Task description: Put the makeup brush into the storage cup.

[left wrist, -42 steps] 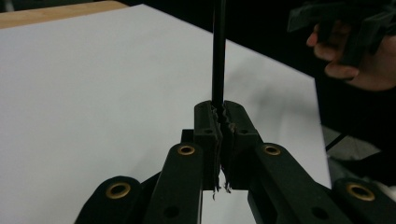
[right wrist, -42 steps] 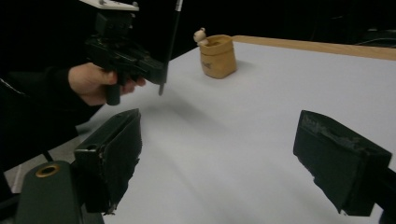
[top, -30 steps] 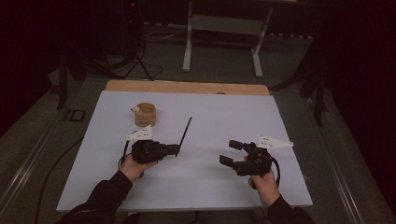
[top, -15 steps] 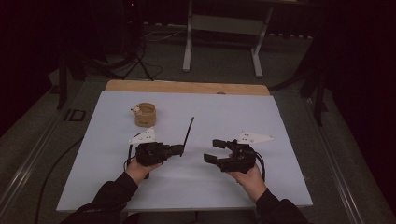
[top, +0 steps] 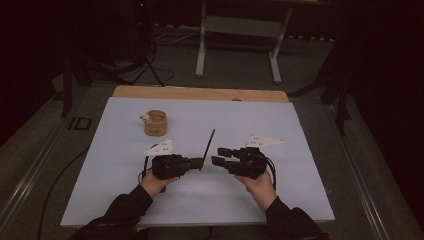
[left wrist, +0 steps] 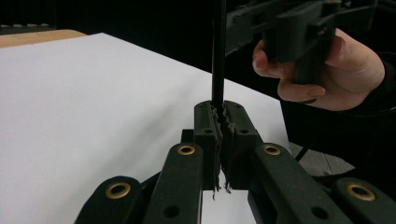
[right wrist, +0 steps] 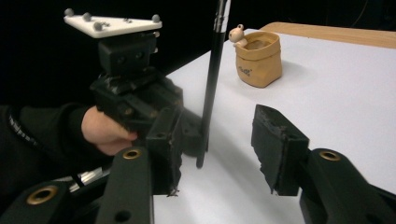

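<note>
Left tongs [left wrist: 219, 122] pinch a black pen [left wrist: 218, 51] by its very end; right tongs [right wrist: 215, 140] gape wide around it. Closing off-centre (the hold looks slim) could knock it loose onto the desk [top: 300, 150].

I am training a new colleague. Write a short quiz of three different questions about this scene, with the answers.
1. True or false: the left gripper is shut on the black stick.
2. The right gripper's fingers are: A) open, B) shut on the stick, C) shut on the cup.
3. Fill in: the tan cup stands on the ____ table.

Key: 1 true; 2 A; 3 white.
</note>
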Available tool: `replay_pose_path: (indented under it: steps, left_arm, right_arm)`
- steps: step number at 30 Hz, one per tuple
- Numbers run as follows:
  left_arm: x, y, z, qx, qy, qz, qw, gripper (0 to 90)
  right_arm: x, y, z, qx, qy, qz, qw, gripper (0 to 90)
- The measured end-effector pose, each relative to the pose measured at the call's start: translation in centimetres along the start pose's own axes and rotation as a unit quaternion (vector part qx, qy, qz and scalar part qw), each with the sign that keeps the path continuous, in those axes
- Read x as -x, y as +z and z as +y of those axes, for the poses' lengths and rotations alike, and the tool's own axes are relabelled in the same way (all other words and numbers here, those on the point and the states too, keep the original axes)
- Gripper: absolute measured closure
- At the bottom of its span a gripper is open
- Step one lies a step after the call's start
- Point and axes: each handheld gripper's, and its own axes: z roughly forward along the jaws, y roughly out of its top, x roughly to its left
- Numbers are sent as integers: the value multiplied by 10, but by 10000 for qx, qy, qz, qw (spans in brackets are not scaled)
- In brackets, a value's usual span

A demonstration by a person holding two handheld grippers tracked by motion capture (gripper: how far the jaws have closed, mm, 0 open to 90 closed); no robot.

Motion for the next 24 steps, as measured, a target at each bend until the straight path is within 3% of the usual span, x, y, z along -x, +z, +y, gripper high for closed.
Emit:
replay_pose_path:
  steps: [8,18,24]
  left_arm:
    - [1,3,2,17,8,-92,10000,854]
    - [2,8,1,-148,50,-182,9997,853]
    - [2,10,2,-227,69,-214,9995,853]
  right_arm:
    - [3,13,1,-78,106,-64,9999,583]
    - [2,17,4,-15,140,200,9997,769]
    - [4,17,2,-8,225,248,9994,814]
